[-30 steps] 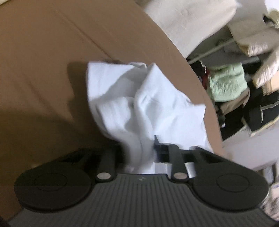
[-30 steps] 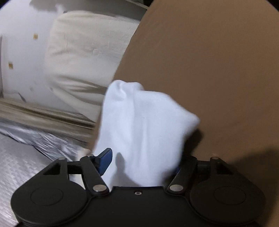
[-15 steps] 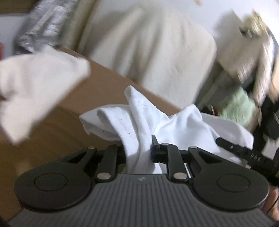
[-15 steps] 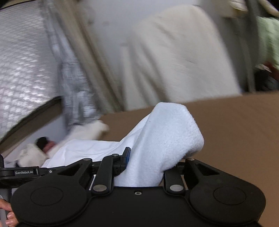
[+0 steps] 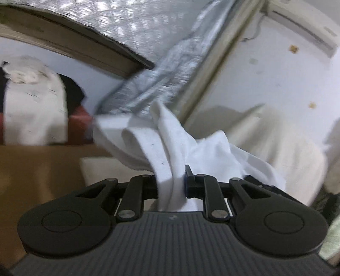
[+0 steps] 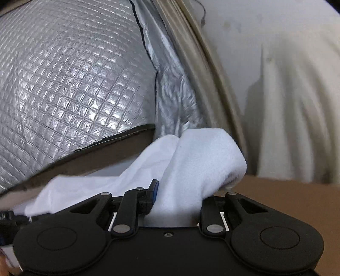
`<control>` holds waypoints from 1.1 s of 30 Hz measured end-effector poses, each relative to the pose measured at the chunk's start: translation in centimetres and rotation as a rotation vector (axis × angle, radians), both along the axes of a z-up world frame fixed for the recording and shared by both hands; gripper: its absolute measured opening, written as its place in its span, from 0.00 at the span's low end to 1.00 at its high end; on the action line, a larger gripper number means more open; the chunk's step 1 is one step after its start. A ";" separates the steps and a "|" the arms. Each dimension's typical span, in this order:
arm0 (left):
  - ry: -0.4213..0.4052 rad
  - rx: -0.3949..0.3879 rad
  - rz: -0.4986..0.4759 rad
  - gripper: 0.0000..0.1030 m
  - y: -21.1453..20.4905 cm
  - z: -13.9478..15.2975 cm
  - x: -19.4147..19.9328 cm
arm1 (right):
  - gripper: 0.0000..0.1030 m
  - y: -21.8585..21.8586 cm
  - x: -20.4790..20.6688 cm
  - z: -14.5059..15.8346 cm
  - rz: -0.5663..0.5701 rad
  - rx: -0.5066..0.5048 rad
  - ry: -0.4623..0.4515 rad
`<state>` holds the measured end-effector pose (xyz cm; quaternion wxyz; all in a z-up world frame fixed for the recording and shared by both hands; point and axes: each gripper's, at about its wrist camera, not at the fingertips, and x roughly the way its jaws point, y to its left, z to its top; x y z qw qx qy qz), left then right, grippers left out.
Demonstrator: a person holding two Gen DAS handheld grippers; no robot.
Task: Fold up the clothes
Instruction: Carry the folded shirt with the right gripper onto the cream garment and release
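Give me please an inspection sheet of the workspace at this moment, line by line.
Surface: brown surface, bare where visible.
Job's things: white cloth, lifted and bunched, stretched between both grippers.
Clutter: white garment over something dark behind the surface.
Grippers: left gripper shut on white cloth; right gripper shut on white cloth.
Cables: thin cord on wall.
Surroundings: quilted silver sheet, cream draped fabric, white wall.

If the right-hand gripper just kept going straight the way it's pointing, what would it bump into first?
Apart from the white garment already pinched in the right gripper, probably the silver quilted sheet hanging straight ahead, near its right edge. Depth is hard to judge in this fisheye view.
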<state>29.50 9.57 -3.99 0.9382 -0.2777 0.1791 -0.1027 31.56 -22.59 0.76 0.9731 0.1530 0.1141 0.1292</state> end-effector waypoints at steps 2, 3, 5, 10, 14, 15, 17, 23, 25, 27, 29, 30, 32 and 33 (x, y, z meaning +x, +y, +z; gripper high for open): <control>0.006 -0.005 0.030 0.16 0.0 -0.9 1.5 | 0.22 0.3 3.3 -0.6 0.033 -0.011 0.001; 0.003 -0.014 0.039 0.16 -0.2 -1.3 2.0 | 0.22 0.4 5.0 -1.0 0.049 -0.017 0.003; 0.075 0.006 0.084 0.19 -0.6 -3.1 3.5 | 0.22 -0.5 7.9 -2.2 0.065 0.006 0.019; 0.408 0.145 0.205 0.54 -1.7 -10.4 8.2 | 0.56 -3.3 15.3 -9.6 -0.099 -0.046 0.318; 0.480 -0.042 0.191 0.53 0.1 -13.6 9.0 | 0.59 -6.2 13.1 -13.0 -0.127 0.155 0.310; 0.469 0.008 0.203 0.53 -0.2 -13.0 8.9 | 0.59 -6.7 12.2 -13.3 -0.138 0.210 0.311; 0.448 0.109 0.227 0.53 -0.7 -11.8 8.8 | 0.60 -6.9 10.3 -13.3 -0.160 0.250 0.293; 0.275 0.154 0.094 0.55 -2.9 -8.2 8.0 | 0.60 -2.7 2.6 -12.2 -0.054 0.061 0.128; 0.215 0.154 0.038 0.55 -3.7 -7.1 7.8 | 0.60 0.1 1.1 -12.3 0.024 -0.095 0.107; 0.260 0.166 -0.018 0.56 -4.8 -7.7 8.1 | 0.62 2.9 0.2 -13.0 0.092 -0.216 0.132; 0.384 0.204 0.010 0.56 -5.3 -9.3 9.2 | 0.62 4.3 -0.6 -14.3 0.052 -0.210 0.178; 0.432 0.240 0.034 0.61 -5.3 -10.1 9.6 | 0.62 4.9 -1.1 -14.8 0.033 -0.204 0.194; 0.474 0.268 0.060 0.70 -5.1 -11.0 10.1 | 0.63 5.4 -2.9 -15.3 0.004 -0.180 0.213; 0.473 0.256 0.061 0.70 -4.9 -10.8 10.1 | 0.63 5.3 -3.9 -15.5 0.022 -0.124 0.243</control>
